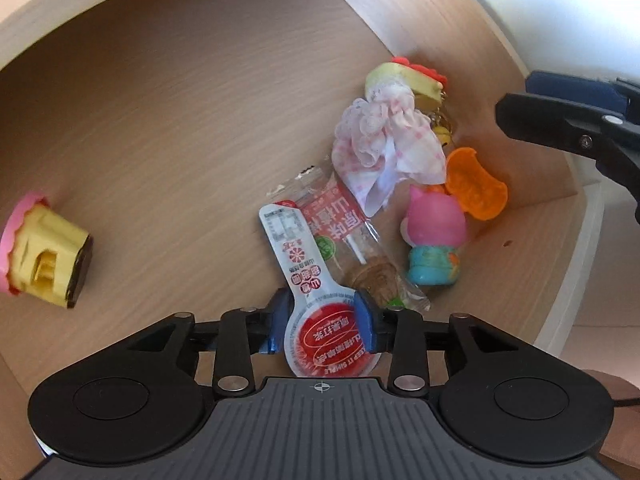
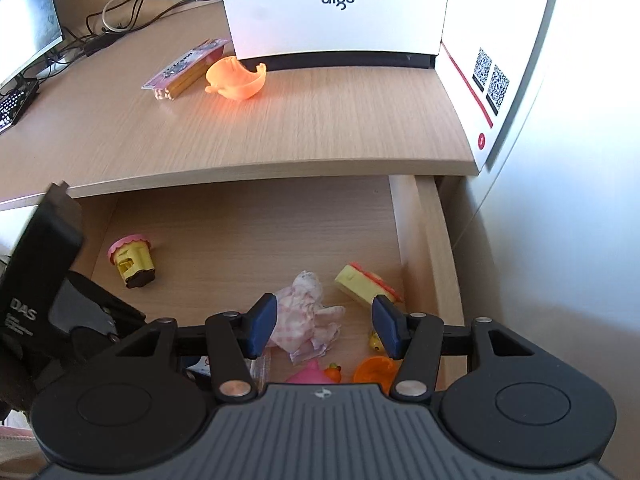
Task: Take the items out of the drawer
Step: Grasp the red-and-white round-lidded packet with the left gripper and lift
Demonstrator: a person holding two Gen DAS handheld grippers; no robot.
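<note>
The open wooden drawer (image 1: 160, 100) holds several items. My left gripper (image 1: 322, 320) points down into it and is open, its blue pads on either side of the round red end of a spoon-shaped white packet (image 1: 296, 256) that lies on the drawer floor. Beside the packet are a clear-wrapped snack (image 1: 348, 232), a pink checked cloth (image 1: 384, 140), a pink cat figure (image 1: 434, 236), an orange shell (image 1: 474, 184) and a yellow toy with a red bow (image 1: 404, 76). A yellow cupcake toy (image 1: 44, 252) lies far left. My right gripper (image 2: 324, 328) hovers open and empty above the cloth (image 2: 304, 312).
The desk top (image 2: 280, 128) above the drawer carries an orange half shell (image 2: 236, 78), a pencil pack (image 2: 186, 68) and a white aigo box (image 2: 336, 8). A monitor (image 2: 28, 28), keyboard and cables sit at the far left. The drawer's right wall (image 2: 424, 240) is close to the toys.
</note>
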